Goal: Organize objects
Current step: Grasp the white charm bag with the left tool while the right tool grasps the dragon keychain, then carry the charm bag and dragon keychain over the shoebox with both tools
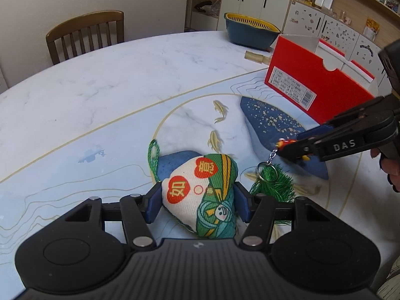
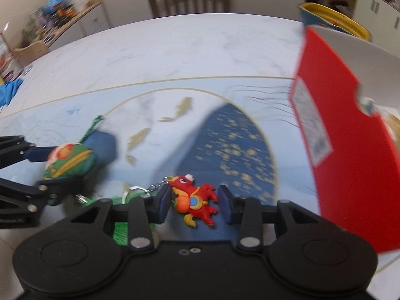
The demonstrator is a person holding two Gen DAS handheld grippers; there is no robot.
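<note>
My left gripper (image 1: 197,203) is shut on a cloth sachet (image 1: 202,195), white and green with red seals, with a green loop cord (image 1: 153,160) and a green tassel (image 1: 273,187) lying on the table. It also shows in the right wrist view (image 2: 70,161). My right gripper (image 2: 193,203) is shut on a red horse keychain (image 2: 196,200), whose chain and ring (image 2: 136,190) hang to the left. In the left wrist view the right gripper (image 1: 291,147) holds the keychain (image 1: 287,143) above the tassel, near the open red box (image 1: 317,80).
The red box (image 2: 350,150) stands at the right on the marble table (image 1: 100,87). A blue basket with a yellow rim (image 1: 250,31) and a wooden peg (image 1: 256,57) lie behind it. A wooden chair (image 1: 86,33) stands at the far edge. Cabinets line the back wall.
</note>
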